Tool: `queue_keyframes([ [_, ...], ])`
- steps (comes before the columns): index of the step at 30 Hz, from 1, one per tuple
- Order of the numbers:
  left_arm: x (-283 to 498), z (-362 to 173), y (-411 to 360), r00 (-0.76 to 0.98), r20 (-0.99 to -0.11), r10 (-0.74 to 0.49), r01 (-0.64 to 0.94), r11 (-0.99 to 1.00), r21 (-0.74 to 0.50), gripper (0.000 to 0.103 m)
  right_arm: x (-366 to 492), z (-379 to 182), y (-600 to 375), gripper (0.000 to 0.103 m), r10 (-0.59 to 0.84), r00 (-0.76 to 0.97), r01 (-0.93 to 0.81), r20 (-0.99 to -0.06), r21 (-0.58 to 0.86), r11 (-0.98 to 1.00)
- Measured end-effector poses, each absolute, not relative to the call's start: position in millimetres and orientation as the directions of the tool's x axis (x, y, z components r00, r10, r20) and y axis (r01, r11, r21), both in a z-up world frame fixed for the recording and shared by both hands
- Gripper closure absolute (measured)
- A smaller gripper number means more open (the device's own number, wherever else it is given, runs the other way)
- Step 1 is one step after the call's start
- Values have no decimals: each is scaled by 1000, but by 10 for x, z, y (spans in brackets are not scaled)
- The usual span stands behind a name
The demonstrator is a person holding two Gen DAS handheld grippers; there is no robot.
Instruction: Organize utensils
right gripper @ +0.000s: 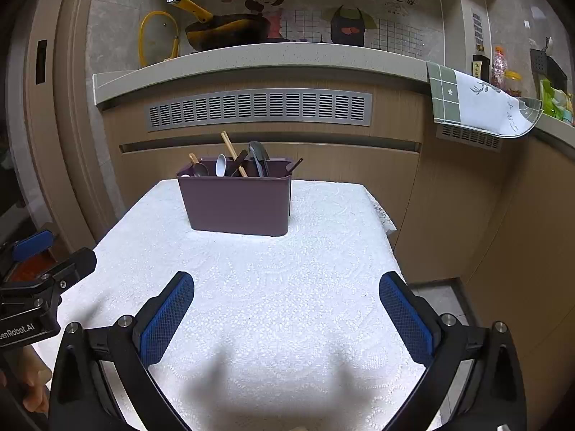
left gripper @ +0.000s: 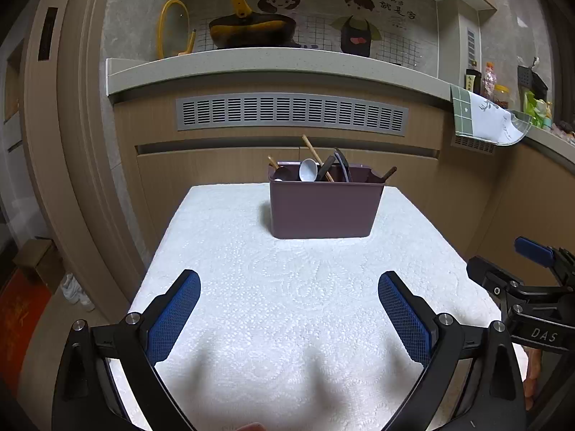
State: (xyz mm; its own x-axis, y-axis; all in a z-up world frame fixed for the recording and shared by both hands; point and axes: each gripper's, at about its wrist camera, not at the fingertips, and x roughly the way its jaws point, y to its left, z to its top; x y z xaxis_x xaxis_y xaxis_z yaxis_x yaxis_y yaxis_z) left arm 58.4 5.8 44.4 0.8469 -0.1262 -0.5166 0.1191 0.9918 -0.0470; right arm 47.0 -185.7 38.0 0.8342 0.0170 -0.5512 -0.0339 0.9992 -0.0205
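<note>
A purple utensil bin (left gripper: 325, 208) stands at the far end of the white-clothed table (left gripper: 251, 287); it also shows in the right wrist view (right gripper: 235, 203). In it are a white spoon (left gripper: 308, 170), wooden chopsticks (left gripper: 316, 156), a dark ladle (left gripper: 282, 173) and black utensils (left gripper: 341, 165). My left gripper (left gripper: 289, 287) is open and empty above the near half of the table, well short of the bin. My right gripper (right gripper: 286, 289) is open and empty, also short of the bin. Each gripper shows at the edge of the other's view.
A kitchen counter (left gripper: 273, 64) runs behind the table, with a yellow-handled pan (left gripper: 248, 28) and a lid on it. A checked towel (right gripper: 478, 102) hangs over the counter at the right. Cabinet fronts with a vent grille (left gripper: 291, 111) stand behind the table.
</note>
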Motion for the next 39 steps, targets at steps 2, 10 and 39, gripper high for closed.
queue_keyframes([
  [2, 589, 447, 59, 845, -519, -128, 121, 992, -48, 4, 478, 372, -1861, 1, 22, 830, -37, -557, -16, 999],
  [10, 592, 454, 57, 842, -525, -128, 120, 992, -48, 4, 489, 374, -1852, 1, 27, 829, -40, -558, -11, 999],
  [39, 580, 422, 41, 837, -533, -124, 122, 992, -38, 4, 479, 368, -1852, 1, 33, 826, -43, -562, -4, 999],
])
